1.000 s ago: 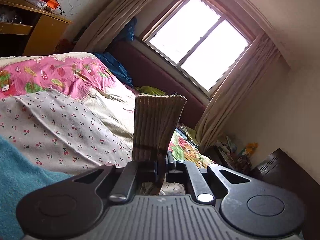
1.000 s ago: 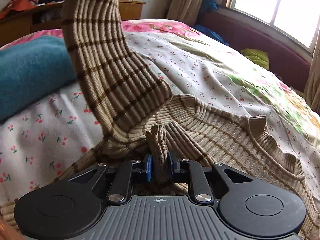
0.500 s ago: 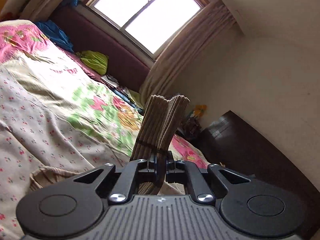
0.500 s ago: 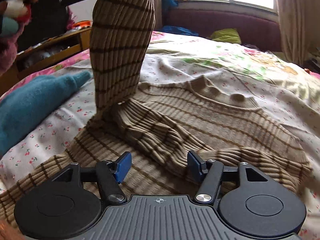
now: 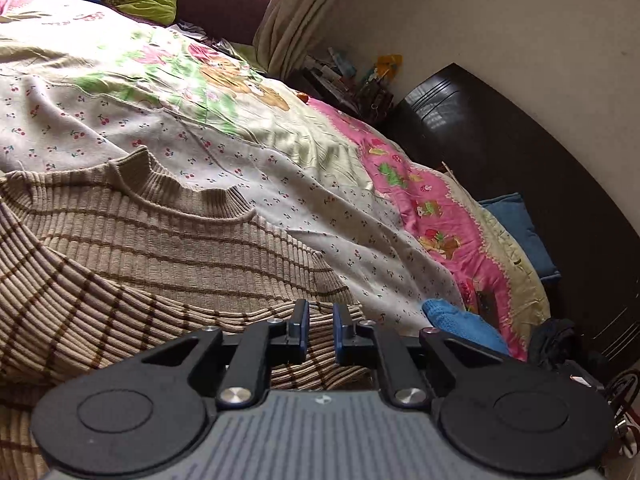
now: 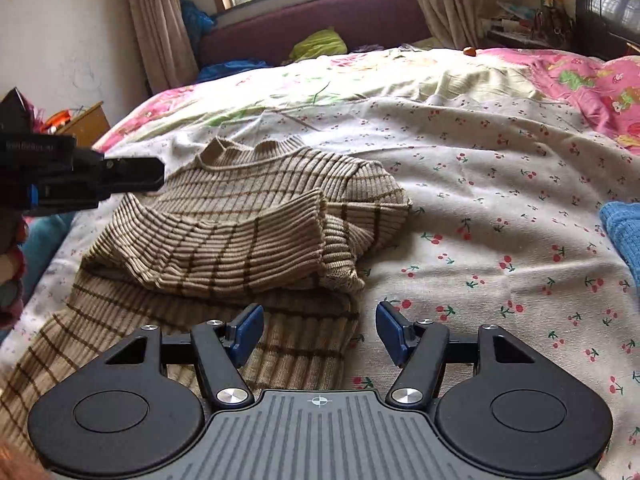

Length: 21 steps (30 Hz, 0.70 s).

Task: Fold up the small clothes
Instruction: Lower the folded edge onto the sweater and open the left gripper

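A small beige ribbed sweater with brown stripes lies on the cherry-print bedspread, its sleeve folded across the body, collar toward the window. It also shows in the left wrist view. My right gripper is open and empty, hovering over the sweater's lower hem. My left gripper is slightly open with a narrow gap and nothing between the pads, low over the folded sleeve. The left gripper also shows in the right wrist view at the left, above the sweater's shoulder.
A blue towel lies at the right of the bed and shows at the right edge of the right wrist view. A dark headboard, a blue pillow, a teal blanket and a maroon window bench surround the bed.
My left gripper swung the raised sleeve down across the sweater body and let it go. My right gripper released the fabric, opened wide and pulled back toward the hem.
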Each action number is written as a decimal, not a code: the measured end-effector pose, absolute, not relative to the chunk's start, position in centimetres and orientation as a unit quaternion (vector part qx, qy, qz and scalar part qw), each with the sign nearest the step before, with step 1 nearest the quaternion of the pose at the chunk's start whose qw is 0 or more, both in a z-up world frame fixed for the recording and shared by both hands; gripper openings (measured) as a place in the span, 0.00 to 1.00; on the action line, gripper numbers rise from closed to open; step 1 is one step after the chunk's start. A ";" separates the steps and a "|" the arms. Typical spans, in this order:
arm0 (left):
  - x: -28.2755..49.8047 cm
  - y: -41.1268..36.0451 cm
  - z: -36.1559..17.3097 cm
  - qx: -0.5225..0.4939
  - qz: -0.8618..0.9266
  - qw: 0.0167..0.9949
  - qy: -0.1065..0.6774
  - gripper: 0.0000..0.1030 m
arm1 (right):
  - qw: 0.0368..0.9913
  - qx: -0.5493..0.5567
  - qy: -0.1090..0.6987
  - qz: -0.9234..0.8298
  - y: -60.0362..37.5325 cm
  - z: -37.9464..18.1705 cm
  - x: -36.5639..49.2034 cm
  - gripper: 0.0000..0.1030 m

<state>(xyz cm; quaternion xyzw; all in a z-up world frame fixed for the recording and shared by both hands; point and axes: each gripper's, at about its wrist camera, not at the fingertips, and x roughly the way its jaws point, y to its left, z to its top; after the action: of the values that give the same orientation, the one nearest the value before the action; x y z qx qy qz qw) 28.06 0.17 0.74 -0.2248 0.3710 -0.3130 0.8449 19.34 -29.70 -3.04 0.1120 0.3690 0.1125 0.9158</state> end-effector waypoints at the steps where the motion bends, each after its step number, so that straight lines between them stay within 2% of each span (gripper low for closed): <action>1: 28.2 0.7 0.5 -0.229 -0.302 0.849 0.368 0.24 | 0.913 0.127 0.368 0.119 -30.0 -2.6 20.1 0.61; 5: 28.7 1.6 -0.9 -0.219 -0.257 0.864 0.374 0.25 | 0.906 0.172 0.368 0.115 -30.2 -2.4 23.6 0.61; 8: 29.0 2.2 -2.0 -0.195 -0.230 0.879 0.370 0.25 | 0.902 0.152 0.389 0.110 -28.9 -3.2 26.7 0.63; 10: 29.5 2.8 -2.6 -0.181 -0.213 0.887 0.369 0.25 | 0.896 0.135 0.410 0.106 -27.7 -3.9 28.2 0.57; 11: 29.8 3.0 -2.8 -0.175 -0.204 0.890 0.369 0.25 | 0.894 0.121 0.418 0.101 -27.0 -4.1 28.7 0.35; 12: 30.1 3.3 -3.0 -0.168 -0.195 0.893 0.368 0.25 | 0.897 0.111 0.415 0.103 -26.7 -3.9 28.8 0.18; 13: 30.3 3.6 -3.0 -0.165 -0.189 0.897 0.364 0.25 | 0.901 0.107 0.406 0.106 -26.6 -3.5 28.6 0.18; 15: 30.4 4.2 -2.7 -0.166 -0.187 0.903 0.349 0.25 | 0.913 0.108 0.377 0.111 -27.0 -2.3 27.9 0.09; 18: 30.6 4.9 -2.4 -0.159 -0.172 0.917 0.324 0.25 | 0.917 0.143 0.361 0.088 -28.9 -2.0 27.6 0.04; 20: 31.0 5.2 -3.2 -0.151 -0.153 0.921 0.325 0.26 | 0.909 0.146 0.385 0.066 -29.6 -3.7 28.4 0.06; 21: 31.4 5.2 -4.1 -0.128 -0.137 0.923 0.336 0.27 | 0.901 0.142 0.406 0.054 -29.7 -4.7 28.8 0.10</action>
<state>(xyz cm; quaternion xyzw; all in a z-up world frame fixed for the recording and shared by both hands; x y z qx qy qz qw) 31.37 5.25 -4.08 -0.1283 0.3364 -0.1375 0.9227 28.83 -29.70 -4.73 0.1422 0.4056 0.0544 0.9013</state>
